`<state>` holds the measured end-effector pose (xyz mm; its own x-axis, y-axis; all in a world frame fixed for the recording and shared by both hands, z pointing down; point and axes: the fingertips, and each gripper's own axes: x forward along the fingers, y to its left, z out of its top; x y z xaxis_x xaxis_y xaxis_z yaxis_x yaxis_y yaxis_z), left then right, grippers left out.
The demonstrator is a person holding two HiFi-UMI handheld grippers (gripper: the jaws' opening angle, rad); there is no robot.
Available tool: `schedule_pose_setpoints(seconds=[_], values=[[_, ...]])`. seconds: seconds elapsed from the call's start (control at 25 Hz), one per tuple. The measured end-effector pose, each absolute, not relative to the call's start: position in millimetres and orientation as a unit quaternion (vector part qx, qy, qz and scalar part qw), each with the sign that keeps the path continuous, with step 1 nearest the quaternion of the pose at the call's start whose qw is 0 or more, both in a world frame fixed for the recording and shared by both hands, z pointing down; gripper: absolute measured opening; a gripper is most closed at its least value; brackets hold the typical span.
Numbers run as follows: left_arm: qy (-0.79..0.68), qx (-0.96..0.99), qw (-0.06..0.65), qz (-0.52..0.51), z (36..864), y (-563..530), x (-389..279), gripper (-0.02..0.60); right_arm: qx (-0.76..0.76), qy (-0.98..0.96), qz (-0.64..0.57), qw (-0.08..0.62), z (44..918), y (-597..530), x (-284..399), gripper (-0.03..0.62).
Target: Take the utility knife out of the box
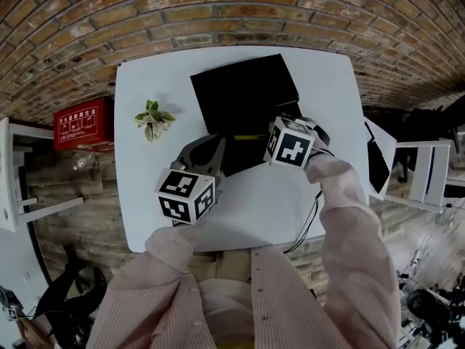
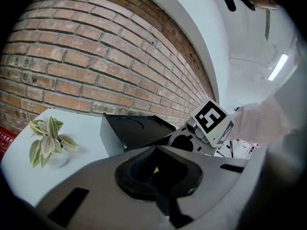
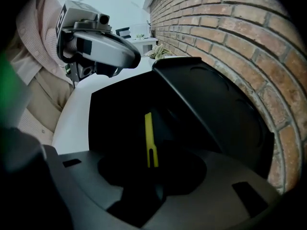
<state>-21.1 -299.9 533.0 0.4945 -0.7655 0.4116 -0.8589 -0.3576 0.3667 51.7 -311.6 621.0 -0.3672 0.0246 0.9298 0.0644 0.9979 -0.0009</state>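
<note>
On the white table (image 1: 261, 206) an open black box (image 1: 243, 97) stands with its lid (image 3: 216, 109) raised toward the brick wall. The utility knife (image 3: 149, 138), dark with a yellow strip, lies inside the box and shows as a thin yellow line (image 1: 247, 136) in the head view. My right gripper (image 3: 152, 153) hangs over the box, jaws closed round the knife's near end; the knife's dark body barely shows against the box. My left gripper (image 1: 212, 145) is shut and holds nothing, just outside the box's near-left side.
A small potted plant (image 1: 152, 118) sits on the table left of the box. A red case (image 1: 81, 122) rests by the wall beyond the table's left edge. White furniture (image 1: 429, 169) stands to the right. A cable (image 1: 309, 227) hangs off the table's front right.
</note>
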Motion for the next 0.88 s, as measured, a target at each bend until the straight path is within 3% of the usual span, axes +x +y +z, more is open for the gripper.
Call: schedule_pose_setpoints(seconds=[0.36, 0.44, 0.88], values=[[-0.504, 0.814, 0.278, 0.083, 534, -301, -26, -0.008, -0.048, -0.825, -0.007, 0.563, 625, -305, 53, 0.118], [-0.505, 0.813, 0.278, 0.084, 535, -301, -25, -0.008, -0.053, -0.824, -0.016, 0.563, 625, -305, 53, 0.069], [-0.498, 0.817, 0.276, 0.09, 535, -296, -21, -0.008, -0.031, -0.837, -0.027, 0.546, 613, -308, 49, 0.067]])
